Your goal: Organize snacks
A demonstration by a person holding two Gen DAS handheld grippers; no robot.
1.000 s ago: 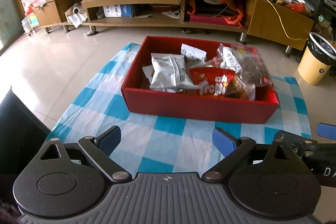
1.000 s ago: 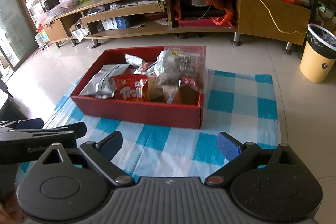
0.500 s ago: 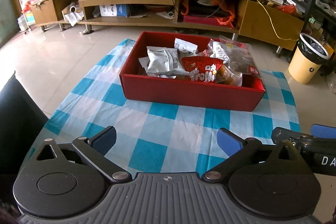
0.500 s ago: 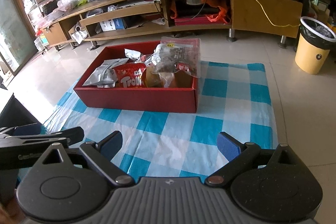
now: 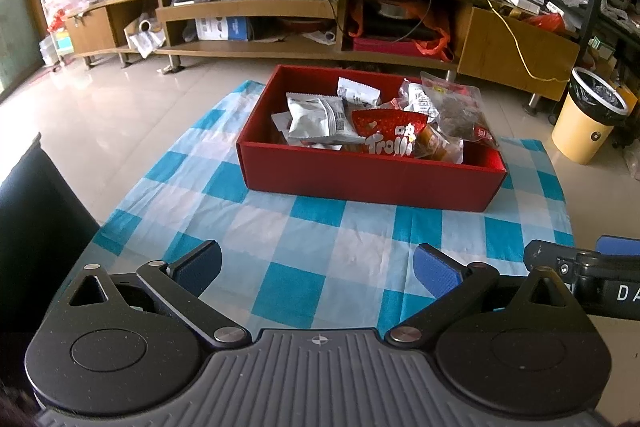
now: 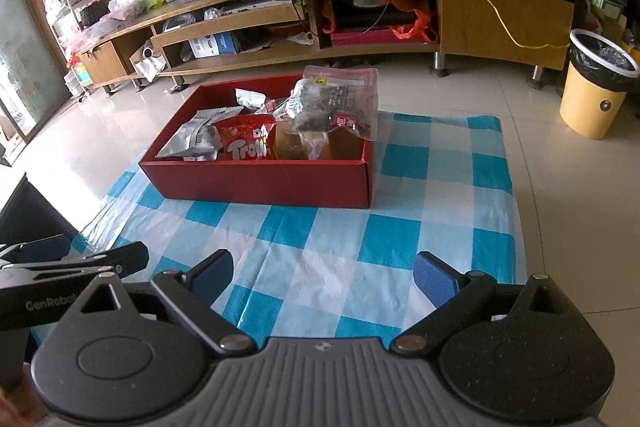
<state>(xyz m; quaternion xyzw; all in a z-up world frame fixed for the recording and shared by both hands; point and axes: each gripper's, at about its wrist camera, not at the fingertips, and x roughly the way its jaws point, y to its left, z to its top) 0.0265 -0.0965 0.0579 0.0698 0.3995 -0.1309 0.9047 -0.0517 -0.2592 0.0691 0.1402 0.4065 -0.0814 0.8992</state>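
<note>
A red cardboard box stands on a blue-and-white checked cloth spread on the floor. Inside lie several snack packs: a red Trolli bag, a silver-white pouch and a clear bag of dark pieces leaning at the box's right end. My left gripper hangs open over the cloth's near part, well short of the box, nothing between its blue pads. My right gripper is likewise open and empty, beside the left one.
A long wooden TV bench with a television, cables and clutter runs behind the box. A yellow waste bin stands at the right on the tiled floor. A dark object borders the cloth at the left.
Both grippers have drawn back from the box, which now looks smaller and farther off. The left jaws have spread a little wider. The snacks in the box have not moved.
</note>
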